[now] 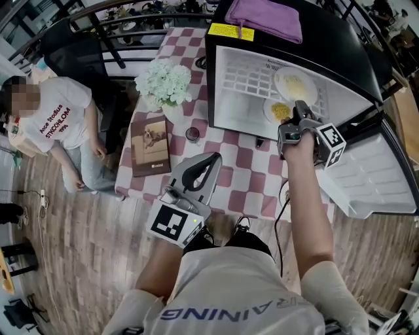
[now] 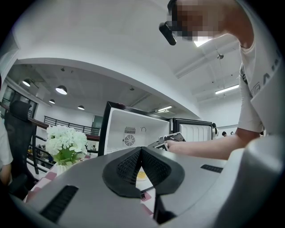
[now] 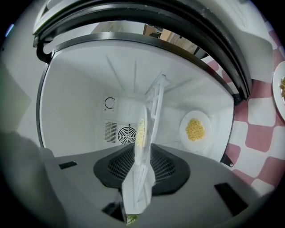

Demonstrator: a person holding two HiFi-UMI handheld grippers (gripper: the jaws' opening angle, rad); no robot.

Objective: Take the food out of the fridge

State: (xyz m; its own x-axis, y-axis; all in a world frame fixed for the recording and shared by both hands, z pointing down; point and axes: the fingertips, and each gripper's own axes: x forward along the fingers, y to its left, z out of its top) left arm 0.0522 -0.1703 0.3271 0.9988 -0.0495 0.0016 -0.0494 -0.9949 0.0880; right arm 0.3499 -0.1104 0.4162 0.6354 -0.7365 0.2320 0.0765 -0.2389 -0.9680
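Note:
The small black fridge point(image 1: 222, 78) stands open on the checked table. Inside, one white plate of yellow food point(image 1: 294, 85) rests on the wire shelf point(image 1: 245, 78), and a second plate point(image 1: 279, 110) lies below it. My right gripper point(image 1: 300, 108) reaches into the fridge. In the right gripper view the shelf plate point(image 3: 141, 132) appears edge-on between the parted jaws, while the other plate point(image 3: 195, 129) sits off to the right. My left gripper point(image 1: 212, 159) hovers over the table in front of the fridge, shut and empty point(image 2: 141, 152).
The fridge door point(image 1: 376, 176) hangs open to the right. A third plate point(image 3: 281, 89) sits on the checked cloth. White flowers point(image 1: 163, 84), a brown book point(image 1: 150, 145) and a small cup point(image 1: 192, 135) stand left of the fridge. A purple cloth point(image 1: 265, 16) lies on top. A person point(image 1: 59, 124) sits at left.

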